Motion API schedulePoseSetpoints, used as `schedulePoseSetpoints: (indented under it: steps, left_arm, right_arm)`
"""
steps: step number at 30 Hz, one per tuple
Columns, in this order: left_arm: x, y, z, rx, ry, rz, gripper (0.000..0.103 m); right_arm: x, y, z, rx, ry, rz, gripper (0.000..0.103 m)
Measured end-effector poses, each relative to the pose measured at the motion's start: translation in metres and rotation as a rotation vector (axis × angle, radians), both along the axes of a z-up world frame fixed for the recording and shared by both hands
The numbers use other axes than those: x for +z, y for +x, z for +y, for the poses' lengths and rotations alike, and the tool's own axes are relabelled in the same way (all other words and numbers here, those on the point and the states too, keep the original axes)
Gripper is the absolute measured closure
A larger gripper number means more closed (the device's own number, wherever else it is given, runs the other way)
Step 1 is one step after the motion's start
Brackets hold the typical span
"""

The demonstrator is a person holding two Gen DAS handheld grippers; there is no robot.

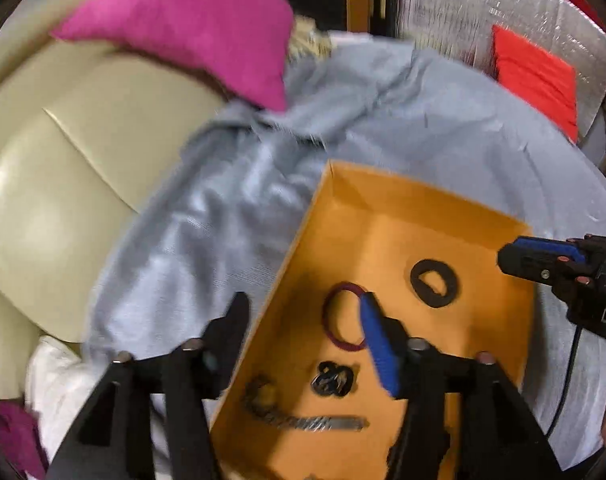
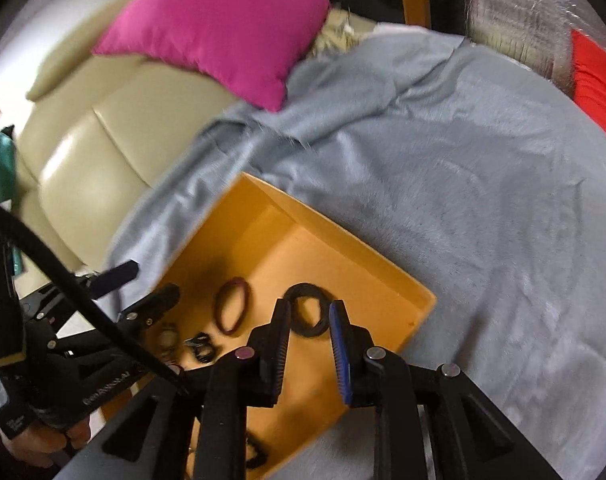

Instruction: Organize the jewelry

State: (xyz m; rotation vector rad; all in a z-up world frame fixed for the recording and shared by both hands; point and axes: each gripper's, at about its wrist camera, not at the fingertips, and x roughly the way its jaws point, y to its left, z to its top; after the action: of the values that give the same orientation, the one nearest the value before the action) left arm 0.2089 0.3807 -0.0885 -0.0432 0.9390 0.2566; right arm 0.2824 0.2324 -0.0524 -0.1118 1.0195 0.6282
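Note:
An open orange box (image 1: 387,196) lies on a grey blanket (image 1: 231,216). In it are a maroon bangle (image 1: 337,314), a black ring band (image 1: 435,282), a small black tangled piece (image 1: 333,378) and a dark chain-like piece (image 1: 303,420). My left gripper (image 1: 303,312) is open and empty, straddling the box's left wall. The right gripper (image 1: 539,258) enters at the right. In the right wrist view the box (image 2: 383,268) holds the bangle (image 2: 233,306) and the black band (image 2: 307,310). My right gripper (image 2: 309,314) is open and empty above the black band. The left gripper (image 2: 139,284) is at the left.
A cream leather sofa (image 1: 63,184) carries a magenta cushion (image 1: 191,28) at the back. A red cloth (image 1: 539,80) lies at the far right. A silver foil sheet (image 1: 483,4) stands behind. A black cable (image 2: 63,280) crosses the left of the right wrist view.

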Motion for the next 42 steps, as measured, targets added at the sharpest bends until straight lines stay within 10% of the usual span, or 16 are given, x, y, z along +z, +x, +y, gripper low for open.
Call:
schedulePoseSetpoints:
  steps: [7,11,23,42]
  left_arm:
    - [0.057,-0.091,-0.011,0.042,0.134,-0.148,0.02]
    - [0.081,-0.153,-0.029,0.046,0.195,-0.241,0.012]
    - [0.096,-0.27,-0.078,0.134,0.27,-0.28,0.01]
    - [0.086,-0.274,-0.092,0.152,0.264,-0.218,0.01]
  right_arm:
    - [0.047,-0.087,-0.03,0.043,0.115,-0.105,0.075]
    - [0.06,-0.147,-0.045,0.065,0.147,-0.177,0.045]
    - [0.076,-0.286,-0.087,0.114,0.196,-0.279,0.045]
    - [0.071,-0.287,-0.112,0.067,0.241,-0.235,0.045]
